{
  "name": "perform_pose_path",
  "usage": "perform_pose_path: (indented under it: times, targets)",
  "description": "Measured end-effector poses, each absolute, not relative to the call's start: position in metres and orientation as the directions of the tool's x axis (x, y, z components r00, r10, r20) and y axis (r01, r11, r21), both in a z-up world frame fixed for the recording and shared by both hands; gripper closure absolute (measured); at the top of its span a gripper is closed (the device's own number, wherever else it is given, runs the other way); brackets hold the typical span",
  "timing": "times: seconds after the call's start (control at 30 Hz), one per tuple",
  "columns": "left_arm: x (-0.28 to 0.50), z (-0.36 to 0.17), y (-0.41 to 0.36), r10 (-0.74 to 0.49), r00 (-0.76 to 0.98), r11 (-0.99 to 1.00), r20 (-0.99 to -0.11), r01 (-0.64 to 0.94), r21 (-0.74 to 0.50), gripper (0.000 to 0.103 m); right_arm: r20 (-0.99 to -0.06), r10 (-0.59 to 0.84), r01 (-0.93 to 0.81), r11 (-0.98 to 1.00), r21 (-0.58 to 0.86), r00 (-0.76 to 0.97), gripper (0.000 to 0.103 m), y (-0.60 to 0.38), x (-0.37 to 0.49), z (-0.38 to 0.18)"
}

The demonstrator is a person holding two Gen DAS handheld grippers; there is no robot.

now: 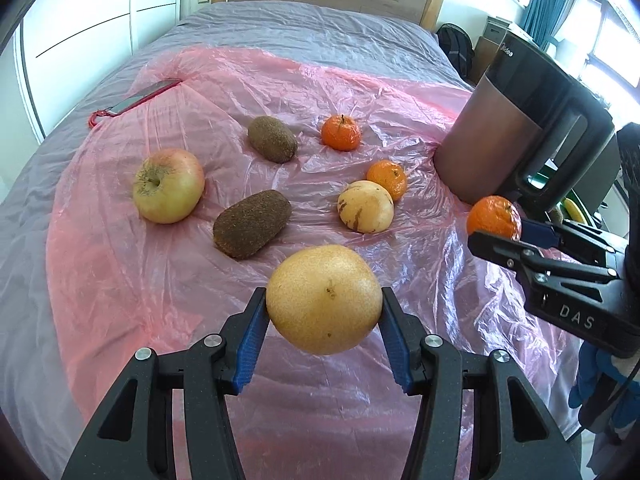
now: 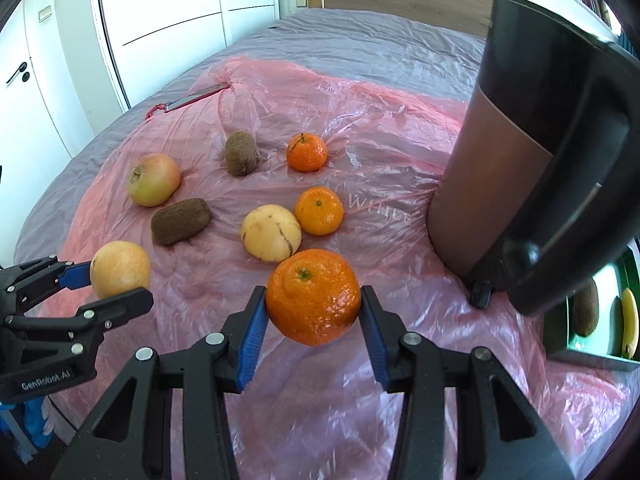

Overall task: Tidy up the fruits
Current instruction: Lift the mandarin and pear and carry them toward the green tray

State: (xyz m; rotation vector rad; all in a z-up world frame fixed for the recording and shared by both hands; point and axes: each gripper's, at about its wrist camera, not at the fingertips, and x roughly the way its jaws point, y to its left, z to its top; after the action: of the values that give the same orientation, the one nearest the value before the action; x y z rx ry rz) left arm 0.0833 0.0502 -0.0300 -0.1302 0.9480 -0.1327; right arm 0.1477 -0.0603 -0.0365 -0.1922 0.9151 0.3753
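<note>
Left wrist view: my left tongs (image 1: 324,304) clamp a yellow pear (image 1: 324,299) above the pink sheet (image 1: 120,280) on the bed; right tongs (image 2: 313,300) clamp a mandarin (image 2: 313,296). Beyond lie kiwis (image 1: 252,223), an apple (image 1: 168,185), two mandarins (image 1: 341,132), a jug (image 1: 516,128) far right.

My left gripper (image 1: 324,300) and right gripper (image 2: 313,297) both angle downward side by side, each with its blue pads (image 1: 252,340) clamped on something round.
</note>
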Motion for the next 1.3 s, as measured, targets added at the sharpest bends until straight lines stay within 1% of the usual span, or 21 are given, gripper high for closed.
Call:
perform_pose_path:
  times: [0.53, 0.9, 1.1, 1.3]
  targets:
    - [0.044, -0.007, 0.024, -0.173, 0.594, 0.985, -0.785, 0.106, -0.137, 0.055, -0.791, 0.231, -0.383, 0.924, -0.004, 0.566, 0.040, -0.088, 0.087, -0.021]
    - [0.031, 0.004, -0.014, -0.179, 0.587, 0.981, -0.789, 0.170, -0.096, 0.055, -0.774, 0.227, -0.340, 0.940, 0.016, 0.591, 0.040, -0.129, 0.068, -0.015]
    - [0.029, 0.009, -0.053, -0.218, 0.564, 0.965, -0.797, 0.247, -0.089, 0.055, -0.754, 0.209, -0.274, 0.961, 0.041, 0.622, 0.040, -0.170, 0.061, -0.010]
    - [0.034, 0.013, -0.101, -0.289, 0.519, 0.937, -0.805, 0.327, -0.126, 0.055, -0.746, 0.154, -0.171, 0.984, 0.054, 0.648, 0.040, -0.231, 0.055, -0.011]
